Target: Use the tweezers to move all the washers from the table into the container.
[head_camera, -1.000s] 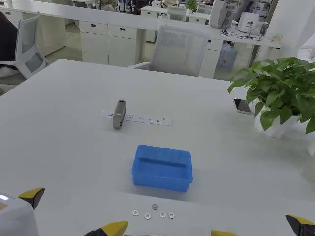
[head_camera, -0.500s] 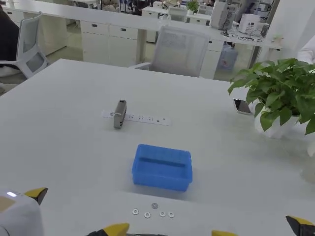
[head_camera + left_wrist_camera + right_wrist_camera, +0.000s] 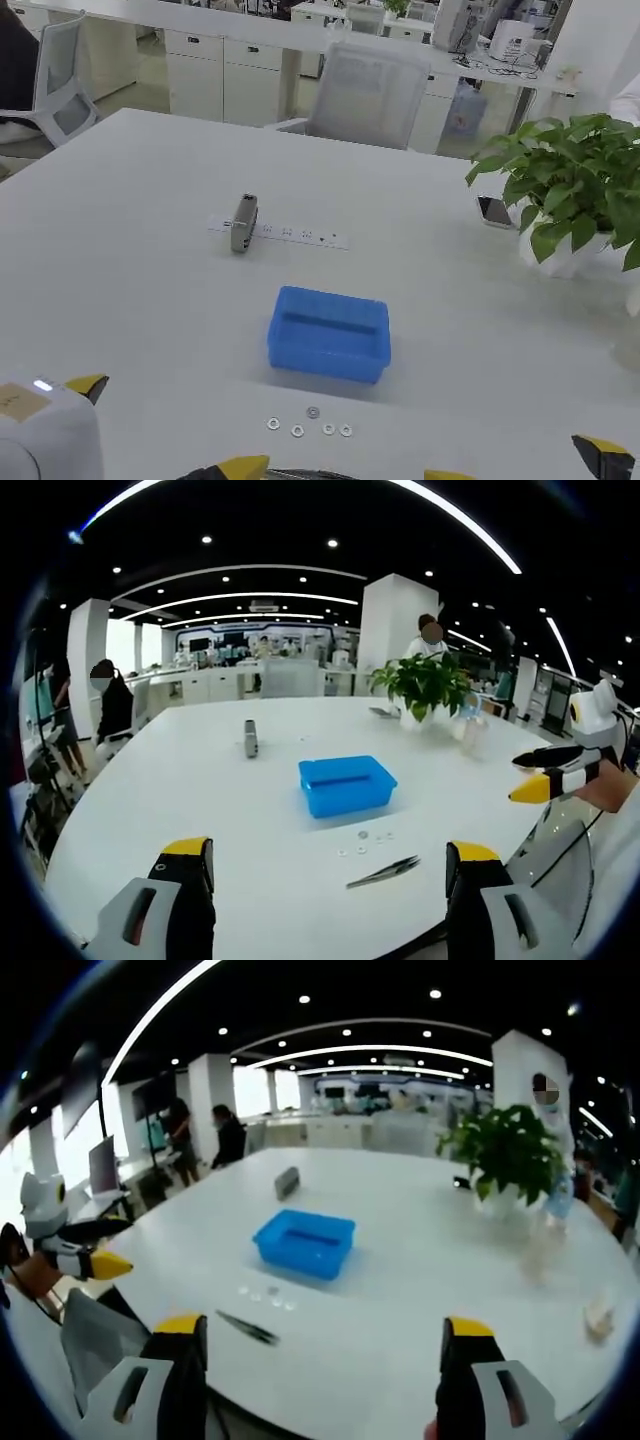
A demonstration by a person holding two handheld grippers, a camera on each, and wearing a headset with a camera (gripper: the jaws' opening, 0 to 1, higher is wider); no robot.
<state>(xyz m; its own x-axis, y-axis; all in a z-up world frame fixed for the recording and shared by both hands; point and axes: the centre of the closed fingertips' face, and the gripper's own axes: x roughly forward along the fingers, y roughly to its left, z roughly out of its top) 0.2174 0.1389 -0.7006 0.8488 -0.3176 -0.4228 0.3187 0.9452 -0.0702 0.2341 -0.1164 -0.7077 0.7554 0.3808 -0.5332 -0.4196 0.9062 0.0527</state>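
Observation:
Several small metal washers [image 3: 313,413] lie on the white table just in front of a blue rectangular container [image 3: 328,333]. Dark tweezers [image 3: 385,872] rest on the table nearer to me than the washers [image 3: 362,835], by the front edge. My left gripper [image 3: 162,425] hovers open at the lower left with nothing between its yellow-tipped jaws. At the lower right my right gripper [image 3: 522,464] is open too, and holds nothing. In the right gripper view the tweezers [image 3: 247,1327] lie left of centre, short of the container [image 3: 305,1242].
A white power strip [image 3: 290,238] with a grey plug [image 3: 243,222] lies beyond the container. A potted plant [image 3: 570,190] and a phone [image 3: 492,213] sit at the far right. An office chair [image 3: 365,95] stands behind the table, with desks and people farther back.
The head camera has tilted slightly, shifting the picture. Washers, tweezers and container lie where they were. Both grippers stay open and have hardly moved.

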